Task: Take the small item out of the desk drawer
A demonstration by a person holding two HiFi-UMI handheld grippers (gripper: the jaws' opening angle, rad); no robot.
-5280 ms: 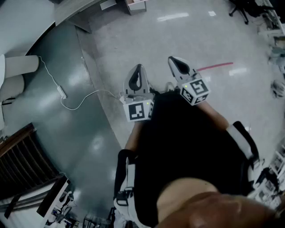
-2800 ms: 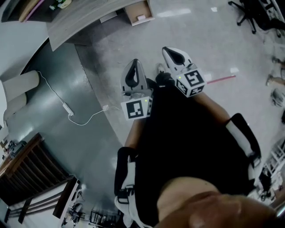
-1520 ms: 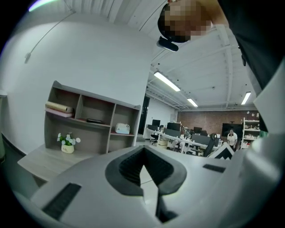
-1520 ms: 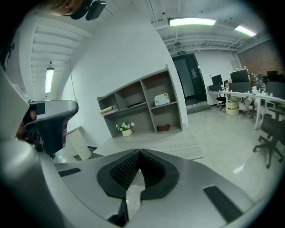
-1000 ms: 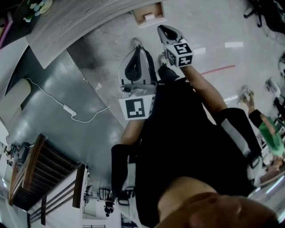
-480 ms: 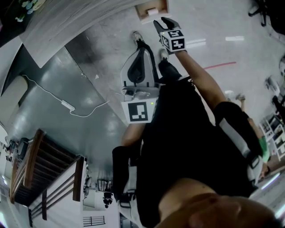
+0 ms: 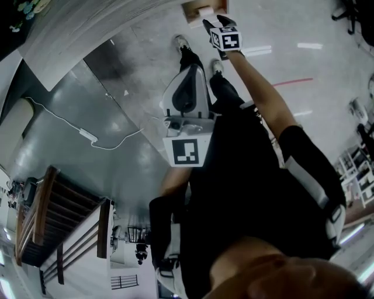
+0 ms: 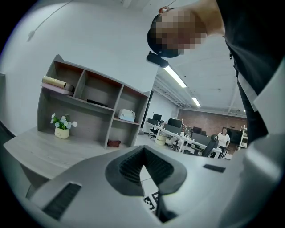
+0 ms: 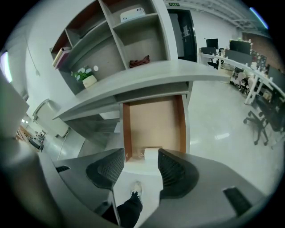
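The desk drawer stands pulled out under the grey desk, its wooden floor bare except for a small white item at its front end. My right gripper hangs above that front edge, pointing steeply down. Its jaws have just been opening and stand apart, with the item seen beyond the gap and nothing pressed between the pads. In the head view the right gripper reaches out to the drawer. My left gripper stays near the body, jaws shut and empty; its own view shows the left gripper aimed over the desk.
A shelf unit with a flower pot stands on the desk. The person's leg and shoe are just below the drawer front. A white cable with a power strip lies on the floor at left. Office chairs stand at right.
My right gripper has dropped and reached forward to the drawer's front, and its jaws have opened. The left gripper has sunk slightly and stays shut.
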